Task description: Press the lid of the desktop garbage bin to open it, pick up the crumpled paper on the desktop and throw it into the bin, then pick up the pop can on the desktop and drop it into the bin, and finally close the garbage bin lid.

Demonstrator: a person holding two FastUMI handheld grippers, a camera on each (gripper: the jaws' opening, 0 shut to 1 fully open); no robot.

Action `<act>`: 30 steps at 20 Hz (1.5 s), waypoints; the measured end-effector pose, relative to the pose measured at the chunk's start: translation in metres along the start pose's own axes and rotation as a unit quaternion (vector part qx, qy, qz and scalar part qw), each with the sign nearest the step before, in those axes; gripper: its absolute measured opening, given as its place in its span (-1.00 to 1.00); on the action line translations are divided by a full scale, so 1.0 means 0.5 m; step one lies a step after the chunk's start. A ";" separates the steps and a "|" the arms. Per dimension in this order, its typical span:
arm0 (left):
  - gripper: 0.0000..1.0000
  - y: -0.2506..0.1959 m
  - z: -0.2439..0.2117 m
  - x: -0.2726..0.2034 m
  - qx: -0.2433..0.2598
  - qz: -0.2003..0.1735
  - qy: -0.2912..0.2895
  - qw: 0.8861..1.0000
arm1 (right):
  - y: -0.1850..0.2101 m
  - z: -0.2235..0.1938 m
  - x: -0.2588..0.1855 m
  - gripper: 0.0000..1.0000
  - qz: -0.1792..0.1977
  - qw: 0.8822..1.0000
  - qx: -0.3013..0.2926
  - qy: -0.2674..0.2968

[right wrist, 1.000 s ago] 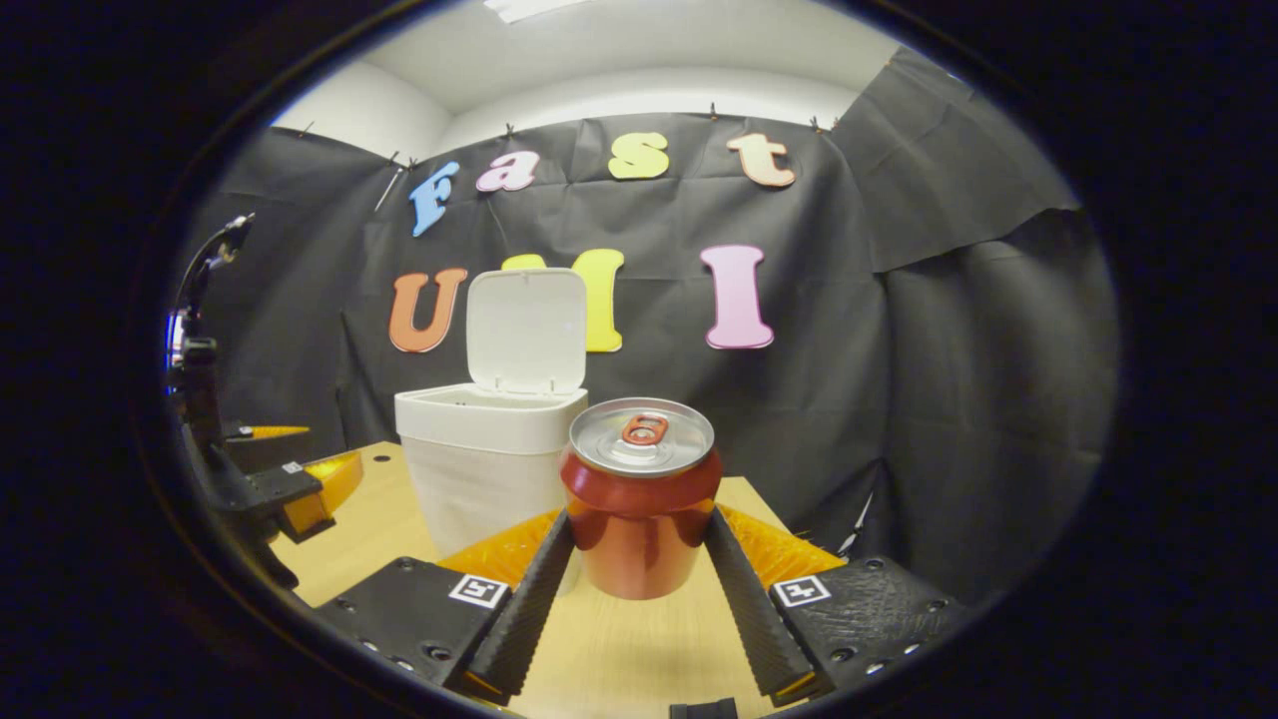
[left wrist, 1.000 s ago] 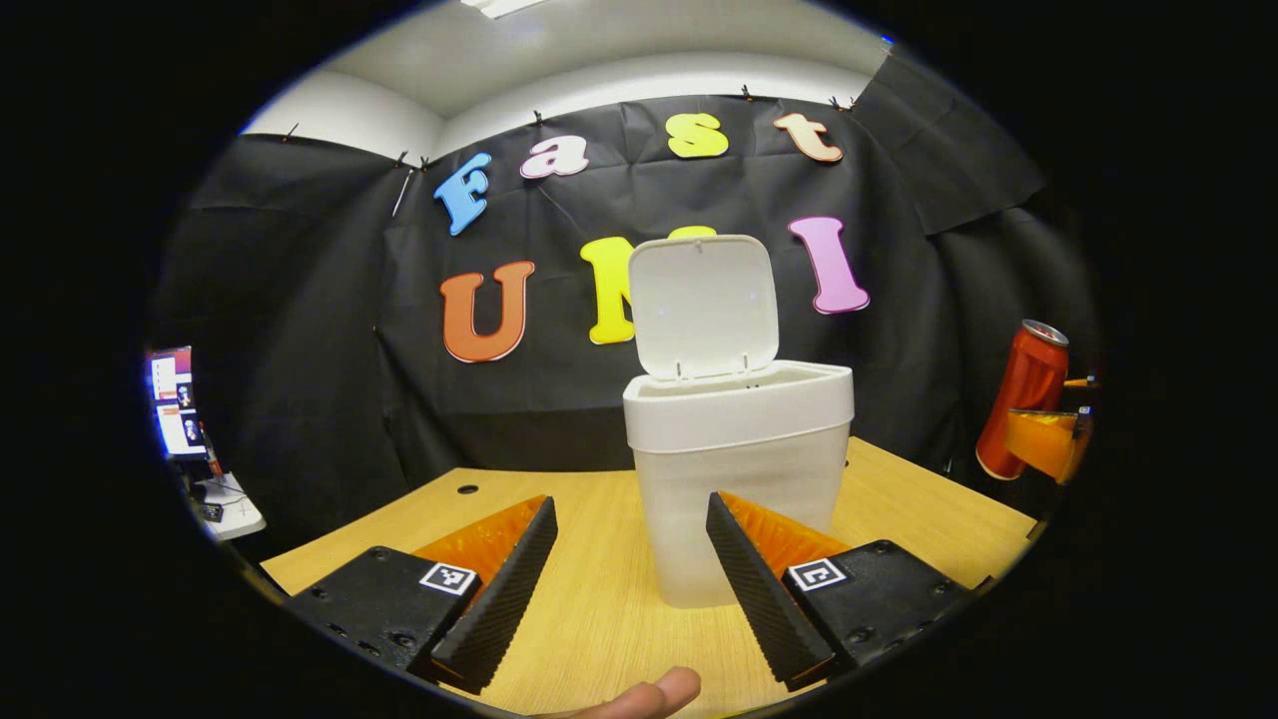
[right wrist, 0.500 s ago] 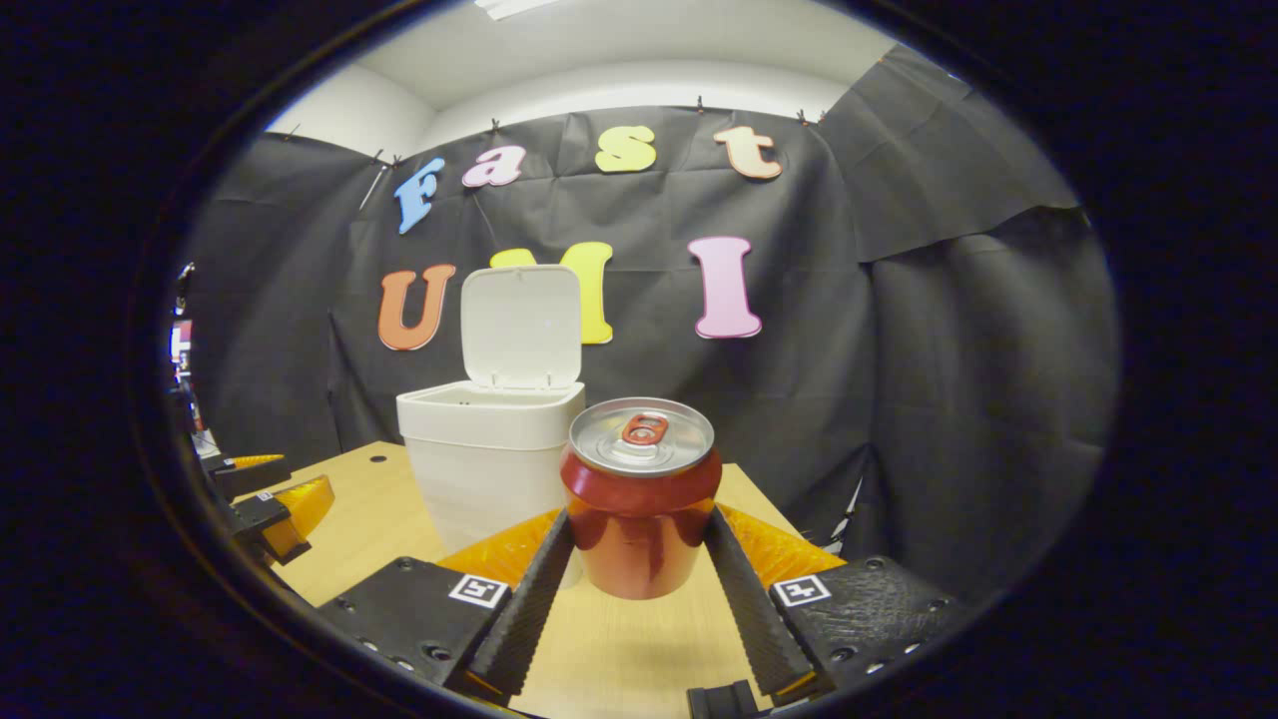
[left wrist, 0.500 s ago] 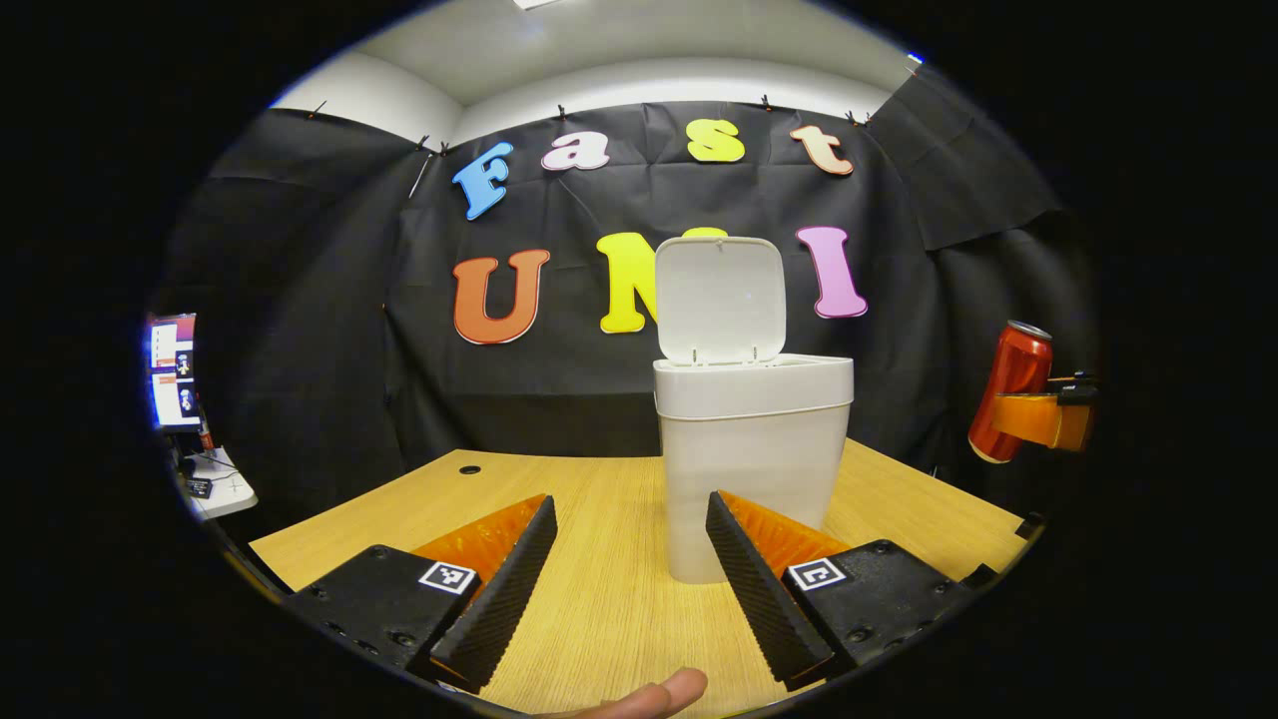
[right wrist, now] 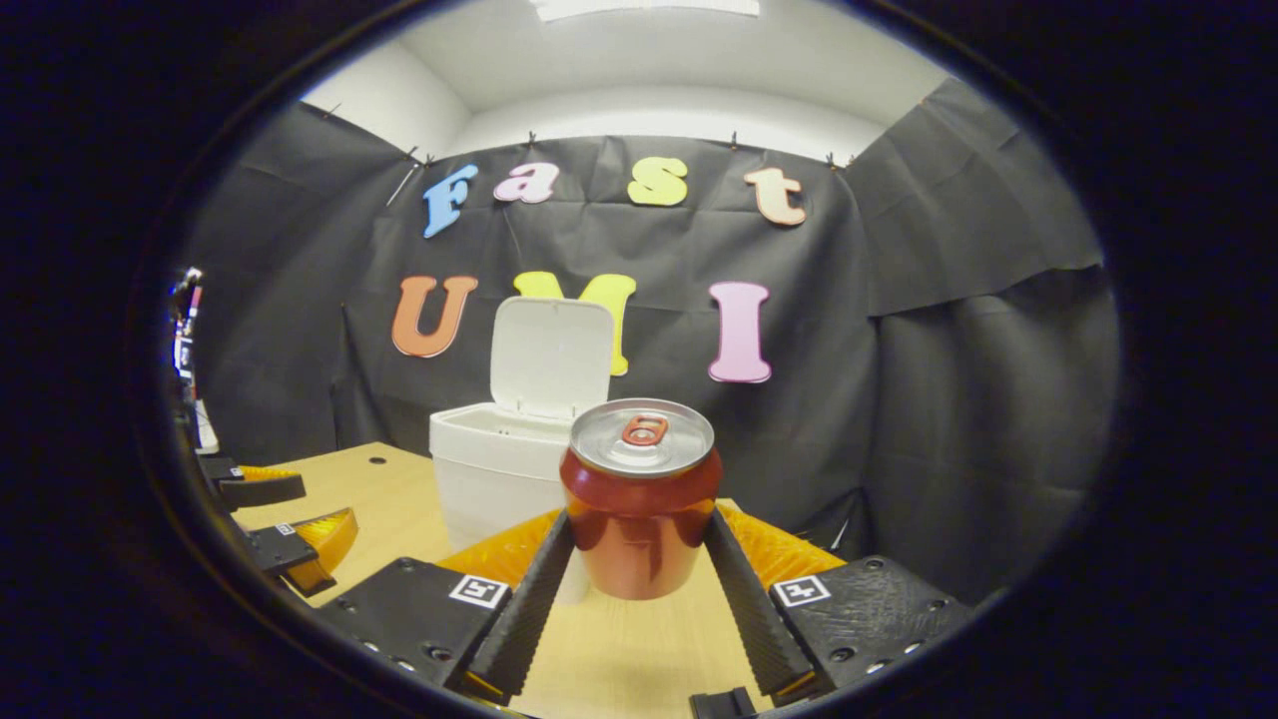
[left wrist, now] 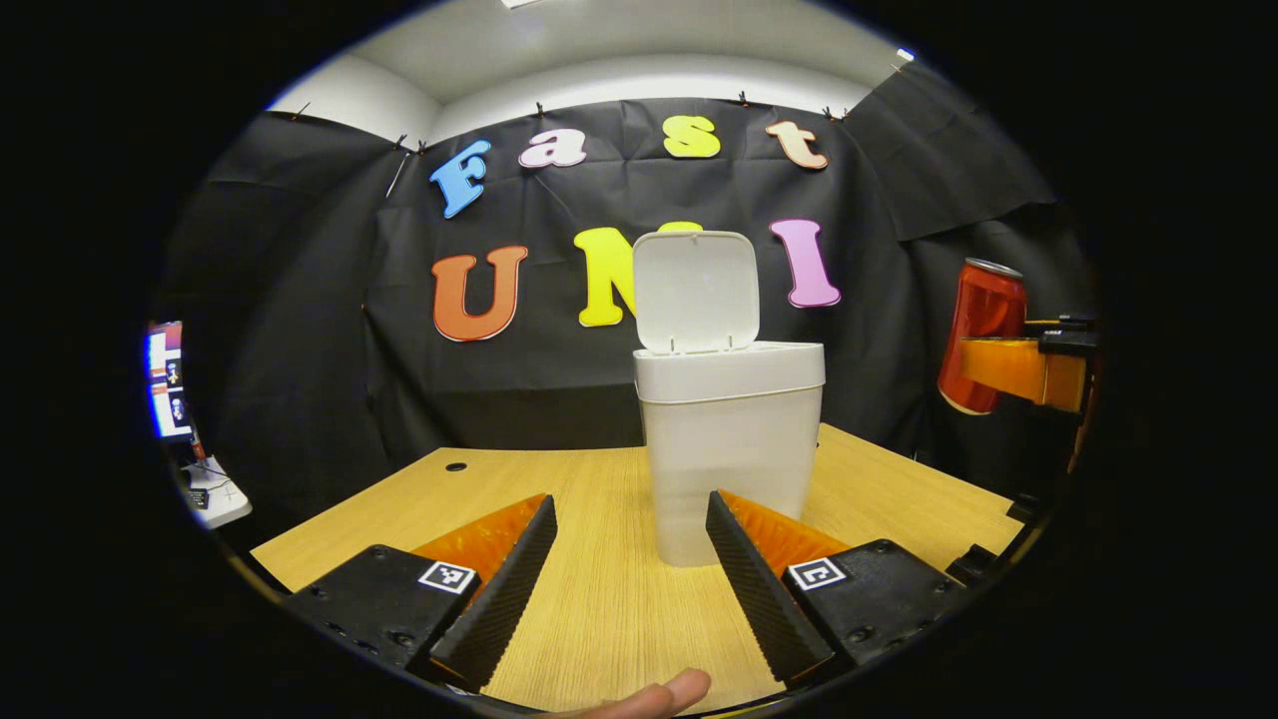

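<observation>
**Ana:** Right gripper view first, biggest things down. What's the layout?

**Ben:** Wooden table (right wrist: pixel 399 499), and on it the white garbage bin (right wrist: pixel 499 479) with its lid (right wrist: pixel 551 355) standing upright, so the opening step reads as done. No crumpled paper shows on the table; my guess is it's already inside, though the bin's interior is hidden.

**Ana:** So we're on the can?

**Ben:** I'd say so. The right gripper (right wrist: pixel 639 559) has its fingers closed onto both sides of the red pop can (right wrist: pixel 639 499), which is upright and lifted clear of the table. In the left gripper view the same can (left wrist: pixel 983 330) hangs off to the right of the bin (left wrist: pixel 729 449), about level with the rim, well apart from it.

**Ana:** And the left gripper?

**Ben:** The left gripper (left wrist: pixel 629 574) sits low over the table, fingers spread wide and holding nothing, with the bin just ahead of them. A fingertip (left wrist: pixel 664 692) of the person's hand shows at the bottom edge.

**Ana:** Next move?

**Ben:** Carry the can across until it's over the opening, clear of the raised lid, then release. After that the lid needs pushing down; the left gripper looks better placed for that.
</observation>
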State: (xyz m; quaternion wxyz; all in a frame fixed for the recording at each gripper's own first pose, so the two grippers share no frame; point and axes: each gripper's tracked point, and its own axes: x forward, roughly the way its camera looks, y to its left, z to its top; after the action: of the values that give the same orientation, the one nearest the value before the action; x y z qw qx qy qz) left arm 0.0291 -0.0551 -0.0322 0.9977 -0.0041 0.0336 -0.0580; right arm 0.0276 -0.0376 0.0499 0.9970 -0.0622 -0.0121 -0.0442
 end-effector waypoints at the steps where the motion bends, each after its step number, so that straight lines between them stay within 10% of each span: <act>1: 0.94 0.008 0.000 0.002 -0.003 0.002 0.001 1.000 | 0.012 0.012 0.001 0.62 0.003 1.000 -0.005 0.000; 14: 0.96 0.085 -0.007 -0.005 -0.022 0.026 0.019 0.999 | 0.146 0.202 0.069 0.62 0.047 0.999 -0.017 0.017; 30: 0.95 0.104 0.015 -0.011 -0.041 0.017 0.013 0.999 | 0.223 0.328 0.398 0.61 0.036 0.999 0.017 0.001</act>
State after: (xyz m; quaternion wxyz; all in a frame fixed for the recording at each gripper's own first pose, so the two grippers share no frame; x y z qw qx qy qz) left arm 0.0302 -0.0025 -0.0248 0.9971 -0.0436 0.0488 -0.0399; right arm 0.2329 0.0757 0.2050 0.9989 -0.0460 -0.0092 -0.0078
